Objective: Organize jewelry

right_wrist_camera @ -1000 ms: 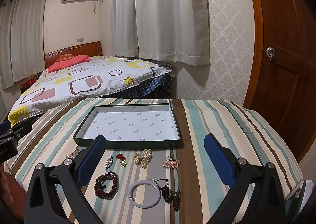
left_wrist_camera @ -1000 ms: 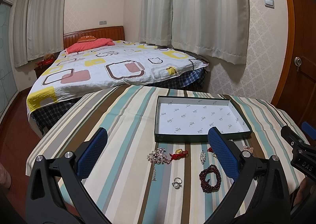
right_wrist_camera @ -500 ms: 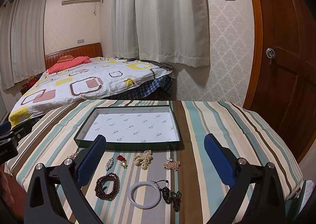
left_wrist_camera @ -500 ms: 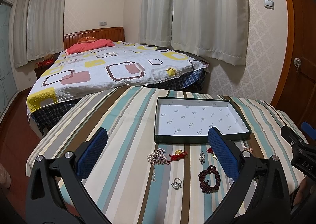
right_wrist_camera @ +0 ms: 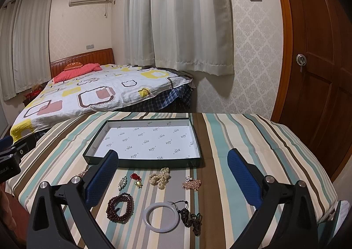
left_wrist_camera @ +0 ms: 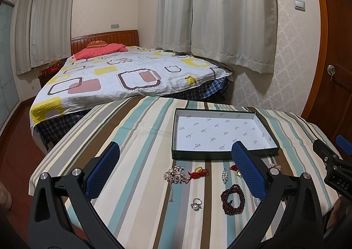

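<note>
Hovering over scattered jewelry, left gripper and right gripper (jaws spread, empty).

You're working under warm, even indoor light from overhead; both views are bright enough and sharp across the striped tablecloth. The curtains are drawn, so nothing blows out. Shadows are soft: a faint one under the curtain hem on the wall, another along the near wall of the box. Fisheye bending curves the door frame, and your corners vignette to black.
</note>
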Demonstrator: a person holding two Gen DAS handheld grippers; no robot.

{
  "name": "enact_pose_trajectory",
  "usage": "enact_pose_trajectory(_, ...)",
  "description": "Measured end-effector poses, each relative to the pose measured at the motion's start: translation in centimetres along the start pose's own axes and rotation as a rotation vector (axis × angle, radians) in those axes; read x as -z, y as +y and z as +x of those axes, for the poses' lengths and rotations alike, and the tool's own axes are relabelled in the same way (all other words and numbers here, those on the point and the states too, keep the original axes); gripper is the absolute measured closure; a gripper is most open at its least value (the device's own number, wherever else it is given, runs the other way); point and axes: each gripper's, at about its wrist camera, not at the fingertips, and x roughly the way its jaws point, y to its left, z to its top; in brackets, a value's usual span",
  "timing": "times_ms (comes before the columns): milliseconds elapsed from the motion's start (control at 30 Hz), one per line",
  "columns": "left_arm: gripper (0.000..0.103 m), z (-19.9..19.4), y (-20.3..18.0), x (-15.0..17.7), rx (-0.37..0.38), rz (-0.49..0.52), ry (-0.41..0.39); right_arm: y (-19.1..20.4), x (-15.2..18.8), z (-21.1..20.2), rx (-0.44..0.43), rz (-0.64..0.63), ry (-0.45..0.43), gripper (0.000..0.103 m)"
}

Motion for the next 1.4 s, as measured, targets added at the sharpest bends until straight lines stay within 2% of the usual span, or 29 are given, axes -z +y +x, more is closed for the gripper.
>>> enact_pose_trajectory(833, 0.004, 0.0, 0.0, 0.1, 0.001, 0.000, 0.000, 0.0, 0.3, 0.1, 0.000, 0.003, -0.002, 0.006)
enact_pose_trajectory(1067, 0.004, 0.9, -0.2, 1.0, -0.005, 0.006, 0.018, -0.2, 0.6, 0.8, 0.003, 0.011, 0.013, 0.006)
enact_pose_trajectory(1400, 0.004, 5.9, 0.5, 5.3, -0.011, 0.013, 0.141, -1.7, 4.8, 4.6, 0.009, 0.024, 0.098, 0.006)
